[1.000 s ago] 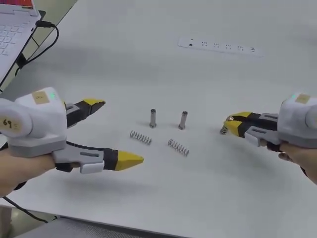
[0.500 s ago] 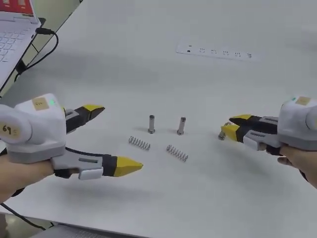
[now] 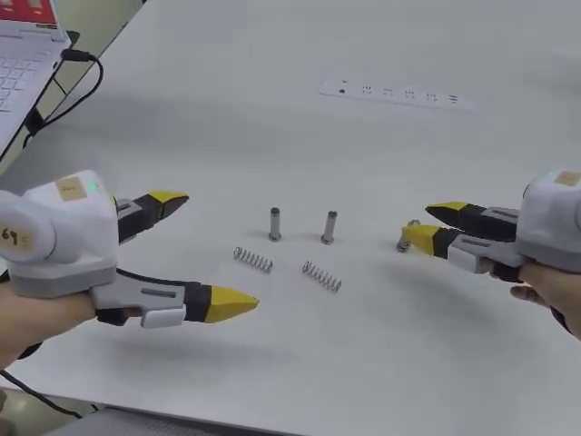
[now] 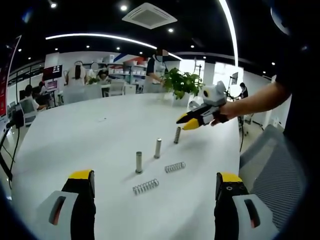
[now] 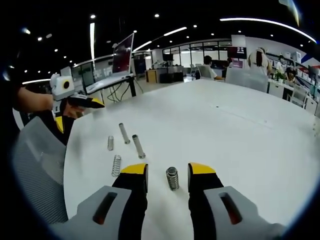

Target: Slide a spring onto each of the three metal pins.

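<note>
**One pin sprung, two left bare**

We worked over a white table (image 3: 300,127). The left gripper (image 3: 204,250) hung with its jaws spread wide and nothing between them. The right gripper (image 5: 167,171) had its jaws part-open, one on each side of the sprung pin (image 5: 172,178). A gap showed on both sides, so it gripped nothing. Two bare pins (image 3: 275,223) stood upright ahead of the left jaws' tips. Two loose springs (image 3: 252,260) lay flat, a little nearer those tips than the pins.

We judged the step in hand to be fetching a spring. We would close gently on its middle so the coils neither crushed nor flicked away. Then we would tip it upright, line its bore with a pin's top and let it slide down. The other jaws could steady that pin near its foot.

In the head view the right gripper's lower jaw covered part of the sprung pin. We could not tell whether its spring sat fully down.
</note>
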`<state>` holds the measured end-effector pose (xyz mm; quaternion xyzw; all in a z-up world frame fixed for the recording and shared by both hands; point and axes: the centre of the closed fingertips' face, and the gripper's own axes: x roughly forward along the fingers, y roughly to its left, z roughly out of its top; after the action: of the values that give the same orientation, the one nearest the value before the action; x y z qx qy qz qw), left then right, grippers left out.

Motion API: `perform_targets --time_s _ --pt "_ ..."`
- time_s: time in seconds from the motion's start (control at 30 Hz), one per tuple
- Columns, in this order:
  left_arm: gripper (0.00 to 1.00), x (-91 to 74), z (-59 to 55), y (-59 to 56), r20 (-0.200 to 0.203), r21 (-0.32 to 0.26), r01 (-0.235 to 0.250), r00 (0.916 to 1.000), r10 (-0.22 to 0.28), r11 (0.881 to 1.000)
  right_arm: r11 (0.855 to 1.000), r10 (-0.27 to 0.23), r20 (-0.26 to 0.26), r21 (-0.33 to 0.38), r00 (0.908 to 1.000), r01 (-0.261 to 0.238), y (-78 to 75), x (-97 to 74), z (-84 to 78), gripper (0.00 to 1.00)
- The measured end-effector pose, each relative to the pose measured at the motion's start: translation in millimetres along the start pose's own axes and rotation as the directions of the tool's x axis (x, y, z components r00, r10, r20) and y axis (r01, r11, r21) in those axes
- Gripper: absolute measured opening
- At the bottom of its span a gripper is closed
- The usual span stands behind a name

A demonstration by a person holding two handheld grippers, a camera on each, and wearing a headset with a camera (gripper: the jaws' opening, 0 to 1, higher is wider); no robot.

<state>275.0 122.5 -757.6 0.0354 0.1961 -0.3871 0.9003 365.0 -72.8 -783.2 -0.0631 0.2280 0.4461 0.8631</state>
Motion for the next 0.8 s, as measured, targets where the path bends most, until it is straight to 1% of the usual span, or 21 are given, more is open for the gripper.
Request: perform_targets --time_s 0.33,0.4,0.63,0.8 --pt "0.99 2.1 0.5 -1.1 0.001 0.001 0.003 1.0 -0.003 1.0 1.0 -0.001 0.031 0.024 0.9995 0.0 4.6 -6.7 4.4 0.38" --pt "0.99 2.3 0.1 -0.9 0.0 0.002 0.003 1.0 -0.003 1.0 0.999 -0.01 0.029 0.036 0.9995 0.009 4.0 -8.2 4.4 0.4" --pt "0.99 2.6 -0.2 -0.2 0.002 -0.002 0.003 1.0 -0.003 1.0 0.998 -0.017 0.058 0.056 0.9982 0.014 3.1 -17.0 11.8 0.41" --pt "0.99 2.9 -0.3 0.3 0.001 -0.002 0.001 1.0 -0.001 1.0 0.999 -0.02 0.067 0.032 0.9975 0.018 3.6 -23.9 17.2 0.4"
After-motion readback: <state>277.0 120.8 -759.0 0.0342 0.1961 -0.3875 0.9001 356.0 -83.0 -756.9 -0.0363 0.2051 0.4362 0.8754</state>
